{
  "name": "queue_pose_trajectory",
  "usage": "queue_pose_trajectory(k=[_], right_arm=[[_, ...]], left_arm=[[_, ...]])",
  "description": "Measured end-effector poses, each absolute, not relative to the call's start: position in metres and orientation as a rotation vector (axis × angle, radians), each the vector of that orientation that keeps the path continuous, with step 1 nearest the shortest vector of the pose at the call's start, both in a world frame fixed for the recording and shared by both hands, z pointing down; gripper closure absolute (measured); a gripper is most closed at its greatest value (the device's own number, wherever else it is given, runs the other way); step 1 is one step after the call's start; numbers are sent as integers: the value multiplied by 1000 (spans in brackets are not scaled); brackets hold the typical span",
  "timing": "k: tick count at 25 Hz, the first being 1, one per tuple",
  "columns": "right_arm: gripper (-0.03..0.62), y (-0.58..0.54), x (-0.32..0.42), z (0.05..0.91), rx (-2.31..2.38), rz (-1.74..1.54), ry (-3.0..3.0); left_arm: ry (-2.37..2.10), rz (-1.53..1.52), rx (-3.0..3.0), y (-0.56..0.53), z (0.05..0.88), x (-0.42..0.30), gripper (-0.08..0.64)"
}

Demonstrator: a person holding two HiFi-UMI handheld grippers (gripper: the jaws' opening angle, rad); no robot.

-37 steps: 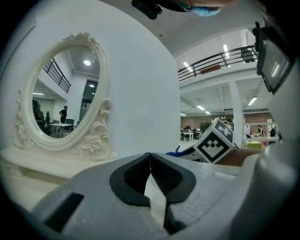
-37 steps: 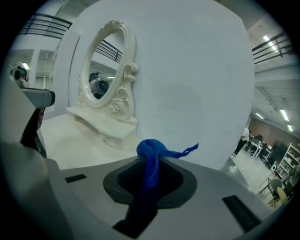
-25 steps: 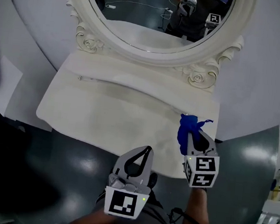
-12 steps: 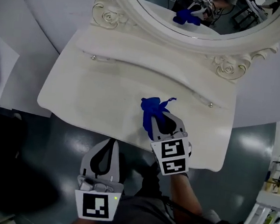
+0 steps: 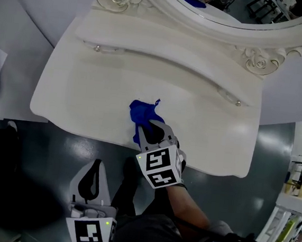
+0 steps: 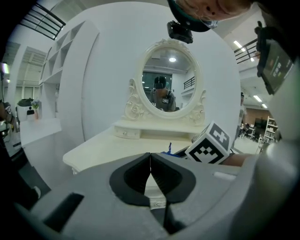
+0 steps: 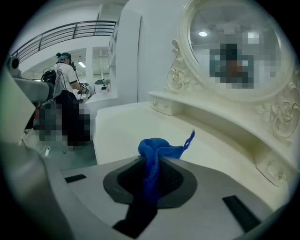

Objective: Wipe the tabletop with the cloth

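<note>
Pinching a small, soft blue cloth (image 5: 139, 113) between the jaws of the right gripper (image 5: 149, 127), bunched over the front part of the cream-white tabletop (image 5: 84, 95), near its edge. Holding the left gripper (image 5: 94, 166) low, off the table, jaws together on nothing. Probably light and limp, so best taken at the gathered middle, as now, leaving loose fabric to press flat.

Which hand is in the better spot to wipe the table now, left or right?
The right. The right gripper is shut on the blue cloth at the front edge of the tabletop. The left gripper is shut, empty, and off the table, over the floor.
</note>
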State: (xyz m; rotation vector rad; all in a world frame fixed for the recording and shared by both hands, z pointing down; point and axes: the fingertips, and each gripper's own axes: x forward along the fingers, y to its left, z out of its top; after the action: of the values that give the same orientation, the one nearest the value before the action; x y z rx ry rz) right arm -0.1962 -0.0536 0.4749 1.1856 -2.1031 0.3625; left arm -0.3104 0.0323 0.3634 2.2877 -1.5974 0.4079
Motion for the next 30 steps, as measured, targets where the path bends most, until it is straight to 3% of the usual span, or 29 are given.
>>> queue_pose_trajectory(k=[15,30], right_arm=[[532,-48,-179,486,1221,395,-2106],[532,-15,-90,487,1335,483,-2073]], left_arm=[[-1539,429,2325,26,377,-286,545],[-1319,488,2459,44,377,-186,545]])
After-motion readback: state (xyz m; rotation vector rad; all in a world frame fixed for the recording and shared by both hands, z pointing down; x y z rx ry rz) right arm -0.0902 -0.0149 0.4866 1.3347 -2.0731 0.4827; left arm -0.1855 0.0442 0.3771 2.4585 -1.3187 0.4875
